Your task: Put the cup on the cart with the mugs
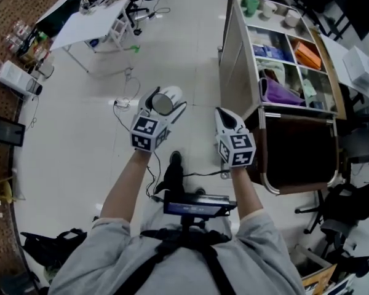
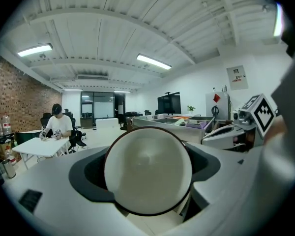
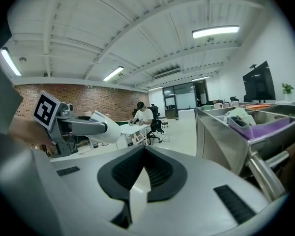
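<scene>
A white cup with a dark rim lies sideways between the jaws of my left gripper, which is shut on it. In the left gripper view the cup's round base fills the gap between the jaws. My right gripper is held beside it, shut and with nothing in it; its pads meet at the tip. The metal cart stands ahead on the right. A green mug and white mugs sit in its far compartment.
The cart's other bins hold an orange box and a purple item. A white table stands far left, with a person seated at it. Cables lie on the floor ahead. Office chairs stand at lower right.
</scene>
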The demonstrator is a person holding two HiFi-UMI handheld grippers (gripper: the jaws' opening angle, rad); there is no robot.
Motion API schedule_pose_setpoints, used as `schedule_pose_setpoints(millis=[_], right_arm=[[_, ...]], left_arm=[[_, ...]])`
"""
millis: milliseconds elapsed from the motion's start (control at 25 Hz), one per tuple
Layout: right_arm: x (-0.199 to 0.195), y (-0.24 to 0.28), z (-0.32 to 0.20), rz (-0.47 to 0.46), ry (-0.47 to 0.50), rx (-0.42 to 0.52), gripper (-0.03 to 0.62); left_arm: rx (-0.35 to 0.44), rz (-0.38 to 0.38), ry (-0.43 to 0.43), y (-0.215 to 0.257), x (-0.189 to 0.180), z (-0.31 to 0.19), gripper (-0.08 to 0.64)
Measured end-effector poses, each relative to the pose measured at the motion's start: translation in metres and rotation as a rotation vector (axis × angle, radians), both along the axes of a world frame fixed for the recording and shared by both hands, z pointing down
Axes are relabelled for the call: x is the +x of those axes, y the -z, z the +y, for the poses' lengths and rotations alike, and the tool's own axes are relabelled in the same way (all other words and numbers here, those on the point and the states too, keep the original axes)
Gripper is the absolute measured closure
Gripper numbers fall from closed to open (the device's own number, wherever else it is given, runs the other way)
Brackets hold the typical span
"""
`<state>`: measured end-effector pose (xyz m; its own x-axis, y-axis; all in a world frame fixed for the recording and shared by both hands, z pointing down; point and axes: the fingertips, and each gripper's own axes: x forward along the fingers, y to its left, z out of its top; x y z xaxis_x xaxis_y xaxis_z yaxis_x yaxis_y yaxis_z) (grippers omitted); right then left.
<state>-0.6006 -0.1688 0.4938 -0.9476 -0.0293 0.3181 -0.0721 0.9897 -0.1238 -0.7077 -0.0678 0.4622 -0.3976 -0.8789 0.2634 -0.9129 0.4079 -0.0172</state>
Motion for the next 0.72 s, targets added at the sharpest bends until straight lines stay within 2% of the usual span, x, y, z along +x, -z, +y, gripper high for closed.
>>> schedule_pose_setpoints(millis=[280, 480, 720], right_arm=[[-0.094, -0.004, -0.040, 0.027, -0.078, 0.016, 0.583], [-0.162, 0.006, -0.055, 0.012, -0.120, 0.030, 0.583], [-0.216, 0.016, -0.085, 0.011, -0.158, 0.047, 0.583]], left_arm=[[0.023, 0.010, -0.063, 0.004, -0.095, -0.036, 0.133], [0.034, 0.012, -0.111, 0.008, -0.162, -0.054, 0.133], [0.048, 0.017, -0.158, 0.015, -0.221, -0.092, 0.133]])
